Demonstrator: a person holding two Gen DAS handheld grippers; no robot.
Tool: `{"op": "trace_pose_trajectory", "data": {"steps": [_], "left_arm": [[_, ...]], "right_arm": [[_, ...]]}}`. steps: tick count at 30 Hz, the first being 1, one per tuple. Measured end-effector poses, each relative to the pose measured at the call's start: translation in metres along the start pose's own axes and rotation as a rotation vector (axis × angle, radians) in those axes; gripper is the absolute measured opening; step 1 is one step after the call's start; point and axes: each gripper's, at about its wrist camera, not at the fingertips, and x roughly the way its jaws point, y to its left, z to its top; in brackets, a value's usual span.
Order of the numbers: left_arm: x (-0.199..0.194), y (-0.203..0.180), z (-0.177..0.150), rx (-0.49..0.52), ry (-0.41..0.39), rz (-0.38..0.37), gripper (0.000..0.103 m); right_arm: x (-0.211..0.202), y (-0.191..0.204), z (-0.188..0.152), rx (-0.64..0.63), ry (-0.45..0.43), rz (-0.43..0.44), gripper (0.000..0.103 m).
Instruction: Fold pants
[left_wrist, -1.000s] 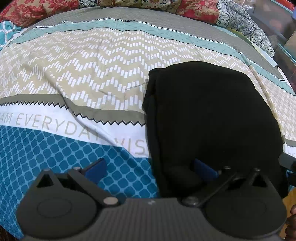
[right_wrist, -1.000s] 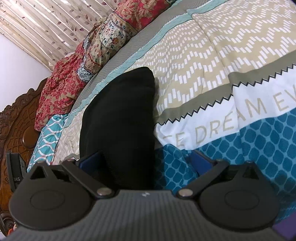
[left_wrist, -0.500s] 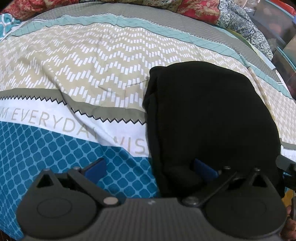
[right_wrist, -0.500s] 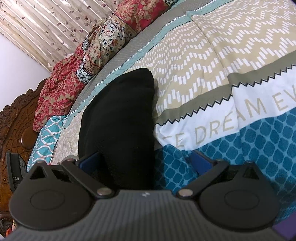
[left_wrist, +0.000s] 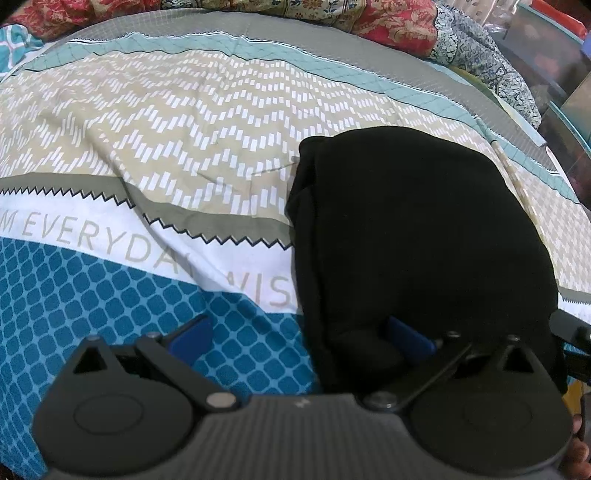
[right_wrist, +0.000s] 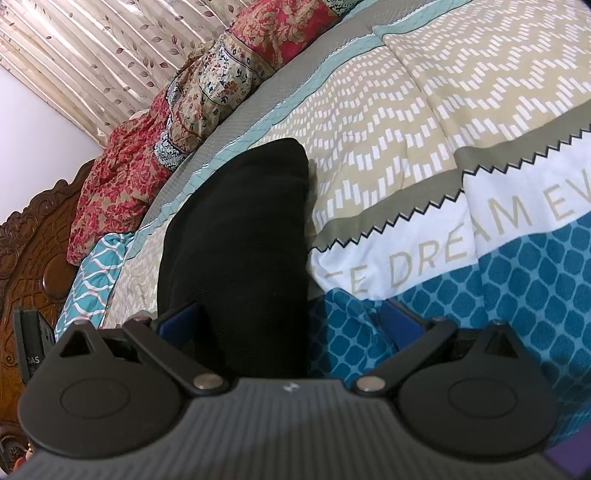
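The black pants (left_wrist: 413, 236) lie folded into a compact bundle on the patterned bedspread (left_wrist: 155, 155). My left gripper (left_wrist: 299, 336) is open, straddling the bundle's near left edge: its right finger rests over the black cloth and its left finger (left_wrist: 190, 334) over the blue print. In the right wrist view the same pants (right_wrist: 243, 236) run away from me. My right gripper (right_wrist: 291, 321) is open across the bundle's near right edge, with its left finger (right_wrist: 181, 317) on the far side of the cloth. Neither holds anything.
Red and floral bedding (right_wrist: 155, 122) is heaped along the far edge of the bed. A carved wooden headboard (right_wrist: 33, 251) and a curtain (right_wrist: 92, 48) stand behind it. The other gripper's body (left_wrist: 572, 339) shows at the right edge of the left wrist view.
Both views have drifted slightly, and the left gripper has pulled back a little from the pants. Both grippers stay open and the bundle lies unmoved.
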Motion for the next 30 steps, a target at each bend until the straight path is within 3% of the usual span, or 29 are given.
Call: {"op": "trace_pose_trajectory", "data": {"steps": [24,30], "left_arm": [[-0.002,0.000,-0.002,-0.005,-0.011,-0.006,0.103],[-0.007,0.007,-0.002,-0.036,-0.013,-0.050,0.103]], "right_arm": [[-0.001,0.010,-0.011,0.016,-0.043,-0.007,0.103],[-0.002,0.009,-0.011,0.020,-0.045,0.000,0.103]]}}
